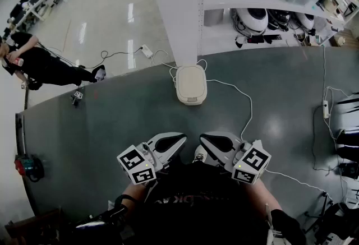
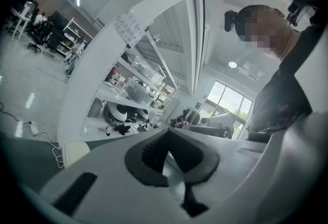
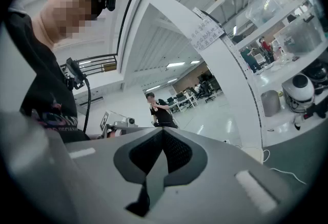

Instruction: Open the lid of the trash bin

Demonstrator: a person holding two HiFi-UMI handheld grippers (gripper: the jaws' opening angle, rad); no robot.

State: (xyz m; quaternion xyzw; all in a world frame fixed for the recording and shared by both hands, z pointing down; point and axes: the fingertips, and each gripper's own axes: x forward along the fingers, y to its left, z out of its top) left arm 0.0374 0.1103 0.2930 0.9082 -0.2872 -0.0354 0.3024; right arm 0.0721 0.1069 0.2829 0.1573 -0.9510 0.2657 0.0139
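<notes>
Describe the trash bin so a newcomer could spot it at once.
Find the broad white pillar at the top middle of the head view, where the glossy floor meets the dark mat. The trash bin stands on the mat right at its foot. It is the only cream, rounded box with a shut lid; everything near it is thin white cable.
</notes>
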